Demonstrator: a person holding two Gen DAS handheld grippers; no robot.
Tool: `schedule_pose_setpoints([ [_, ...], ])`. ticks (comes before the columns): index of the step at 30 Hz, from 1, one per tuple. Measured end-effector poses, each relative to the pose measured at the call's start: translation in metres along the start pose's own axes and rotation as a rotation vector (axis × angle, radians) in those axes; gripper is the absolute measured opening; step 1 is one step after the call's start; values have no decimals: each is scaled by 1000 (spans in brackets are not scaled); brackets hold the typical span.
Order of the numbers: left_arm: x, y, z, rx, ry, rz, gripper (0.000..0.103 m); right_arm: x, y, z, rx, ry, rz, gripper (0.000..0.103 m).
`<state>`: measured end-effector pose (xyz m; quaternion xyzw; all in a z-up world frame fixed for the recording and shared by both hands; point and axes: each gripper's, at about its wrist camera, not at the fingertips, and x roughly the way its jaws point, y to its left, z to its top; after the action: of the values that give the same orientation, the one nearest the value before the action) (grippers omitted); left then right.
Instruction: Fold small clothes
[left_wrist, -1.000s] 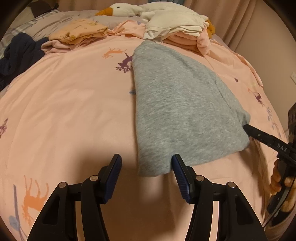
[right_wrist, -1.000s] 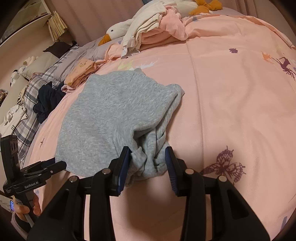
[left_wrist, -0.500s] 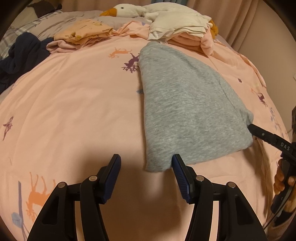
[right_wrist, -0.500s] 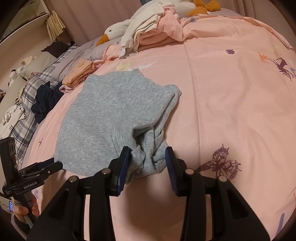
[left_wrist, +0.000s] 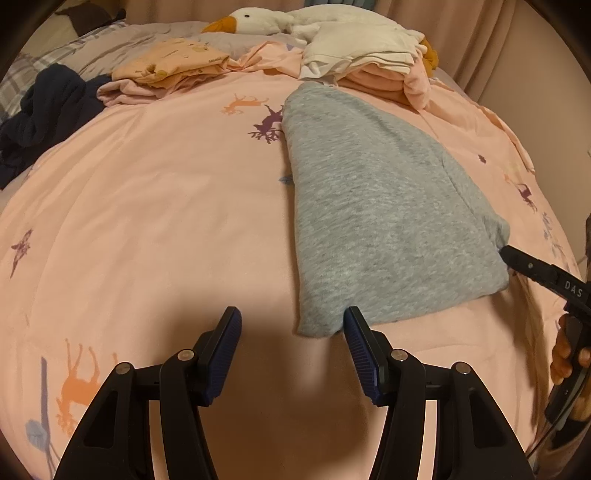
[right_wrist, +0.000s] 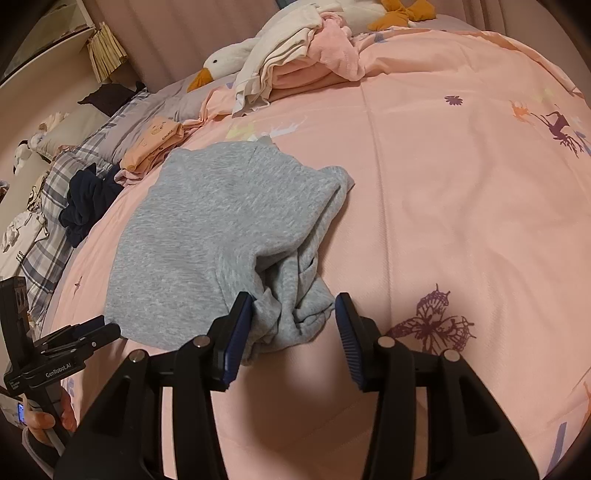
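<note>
A grey folded garment (left_wrist: 376, 206) lies on the pink bedsheet (left_wrist: 166, 206). In the left wrist view my left gripper (left_wrist: 291, 317) stands open over the sheet, and the garment's near corner lies just inside its right finger (left_wrist: 360, 339). My right gripper (right_wrist: 293, 302) has the garment's (right_wrist: 221, 221) bunched end between its jaws, which are opening. Its left pad (right_wrist: 238, 332) still touches the cloth, and the right pad (right_wrist: 345, 332) stands clear of it. Each gripper's tip shows in the other's view, the right gripper (left_wrist: 517, 262) at the garment's far corner.
Folded cream and pink clothes (left_wrist: 365, 51) are stacked at the head of the bed beside a plush goose (left_wrist: 255, 18). An orange folded piece (left_wrist: 173, 62) and a dark navy garment (left_wrist: 48, 107) lie at the left. A person's hand (right_wrist: 44, 421) holds the left gripper's handle.
The right gripper's jaws have widened, and the right pad has come off the bunched grey cloth. The left gripper keeps the same opening and place.
</note>
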<state>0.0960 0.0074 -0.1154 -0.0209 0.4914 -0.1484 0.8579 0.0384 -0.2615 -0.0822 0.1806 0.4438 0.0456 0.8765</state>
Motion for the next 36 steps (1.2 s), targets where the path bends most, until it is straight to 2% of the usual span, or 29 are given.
schedule_pose_setpoints([
  [6,-9,-1,-3,9,0,51,57,-10,-1,-3,0,-12,-18,46],
  [10,-22,-3,-6,18,-17,99,57,-25,2,-6,-28,-23,-115,48],
  [12,-33,-4,-5,21,-35,114,60,-37,5,-8,-47,-37,-130,50],
  [14,-45,-7,-4,17,-49,112,80,-51,10,-9,-64,-58,-148,65],
  [18,-74,-11,-3,-2,-91,98,81,-81,26,-12,-106,-113,-154,78],
  [20,-86,-13,-3,-9,-111,83,82,-92,33,-13,-120,-126,-136,89],
  [21,-94,-16,-3,-8,-124,80,82,-97,37,-14,-126,-129,-123,92],
  [23,-106,-19,-4,-7,-143,79,88,-108,44,-17,-128,-138,-92,102],
  [26,-122,-21,-6,-23,-159,62,95,-116,56,-21,-138,-140,-75,103],
  [28,-129,-22,-5,-33,-155,56,95,-125,66,-26,-168,-151,-85,103],
  [33,-142,-31,-12,-6,-161,111,96,-141,80,-32,-202,-180,-100,103],
  [36,-145,-34,-16,-2,-157,104,97,-148,83,-35,-204,-195,-97,103],
])
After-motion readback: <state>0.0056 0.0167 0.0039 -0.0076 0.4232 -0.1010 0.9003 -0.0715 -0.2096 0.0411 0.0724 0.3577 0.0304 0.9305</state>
